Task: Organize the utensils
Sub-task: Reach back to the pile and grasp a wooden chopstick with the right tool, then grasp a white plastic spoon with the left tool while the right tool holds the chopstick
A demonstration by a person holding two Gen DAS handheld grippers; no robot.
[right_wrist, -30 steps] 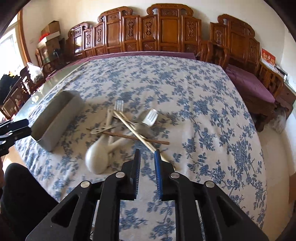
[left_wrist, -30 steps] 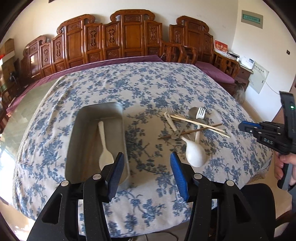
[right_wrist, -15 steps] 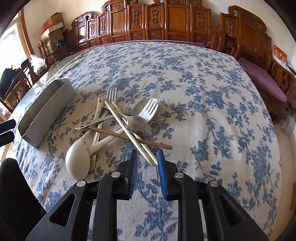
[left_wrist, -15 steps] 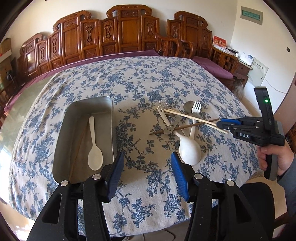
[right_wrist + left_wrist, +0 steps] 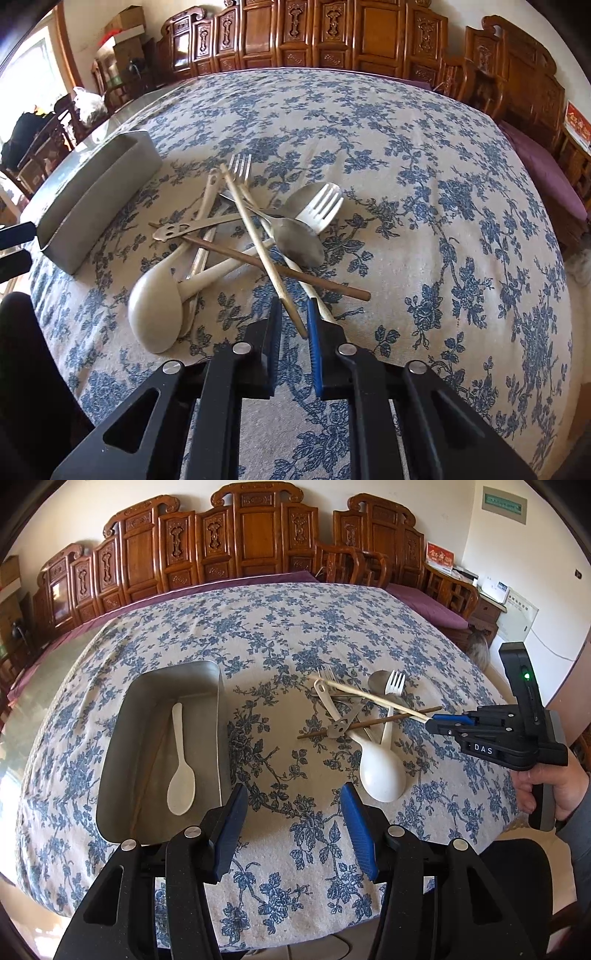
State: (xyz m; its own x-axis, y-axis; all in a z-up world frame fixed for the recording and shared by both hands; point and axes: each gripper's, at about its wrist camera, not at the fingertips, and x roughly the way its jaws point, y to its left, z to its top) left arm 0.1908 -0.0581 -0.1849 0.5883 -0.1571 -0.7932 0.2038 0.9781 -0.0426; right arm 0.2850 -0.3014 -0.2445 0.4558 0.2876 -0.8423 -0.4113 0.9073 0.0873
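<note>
1. On the table, under a blue-floral cloth, a loose utensil pile lies right of centre in the left wrist view, at about 2 o'clock from the left tongs.
2. Metal tray: long axis runs 12–6 o'clock in the left wrist view. It holds a white spoon, bowl toward 6, handle toward 12.
3. Pale chopstick: long axis about 11–5 o'clock in the right wrist view. Its near end lies between the fingers of the right tongs; the far tip is beside a metal fork's tines.
4. Right tongs: narrowly parted around that chopstick end. Contact cannot be told.
5. Left tongs: wide open, hovering empty over the cloth near the table's front edge, just right of the tray's near corner.
6. Dark chopstick: crosses under the pale one, axis roughly 10–4 o'clock.
7. White ladle: bowl toward 7 o'clock, handle toward 1.
8. Also stacked: white fork, metal spoon.
9. Room: carved wooden chairs line the far wall at 12 o'clock; purple cushions toward 2 o'clock.
</note>
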